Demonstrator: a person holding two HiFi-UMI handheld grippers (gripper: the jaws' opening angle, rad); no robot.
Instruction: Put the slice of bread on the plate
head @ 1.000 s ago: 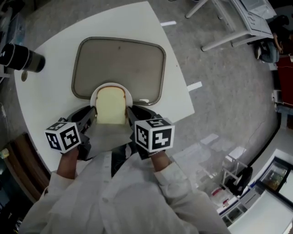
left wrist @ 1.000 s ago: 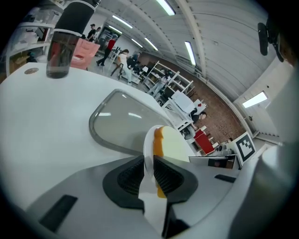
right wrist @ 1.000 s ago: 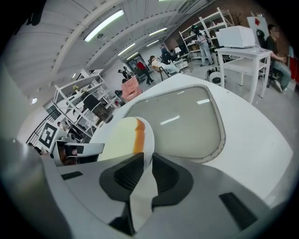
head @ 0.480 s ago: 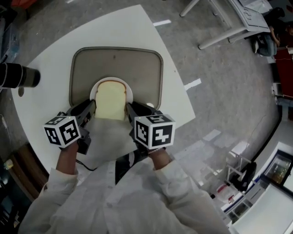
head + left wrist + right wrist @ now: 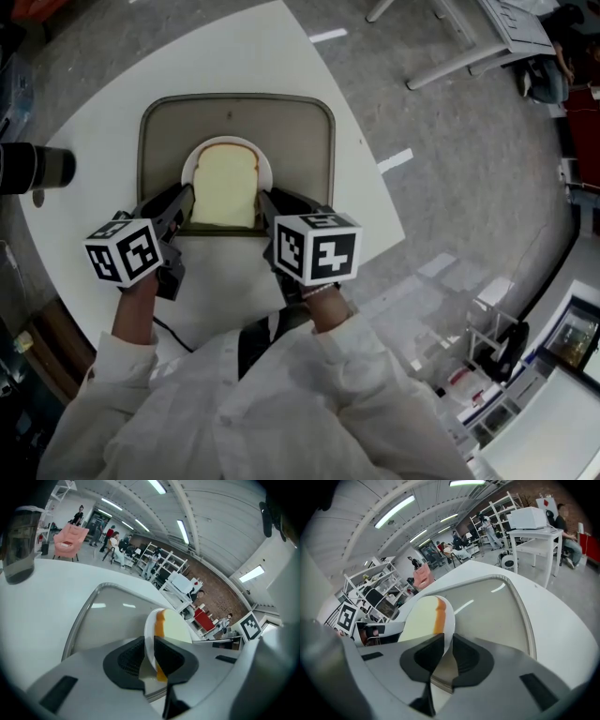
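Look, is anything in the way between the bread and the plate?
No, nothing is in the way. The slice of bread already lies flat on the plate, over the tray. The left gripper and the right gripper each pinch the plate's rim, one on each side.

We see grey speckled floor (image 5: 469, 187) with white tape marks (image 5: 396, 160), and a white table (image 5: 262, 52) near us. Far off are a white desk (image 5: 533, 531) on the right, shelving racks (image 5: 154, 560), a pink armchair (image 5: 70, 535) on the left, and a brick wall (image 5: 218, 599). Ceiling strip lights (image 5: 393, 510) are on.
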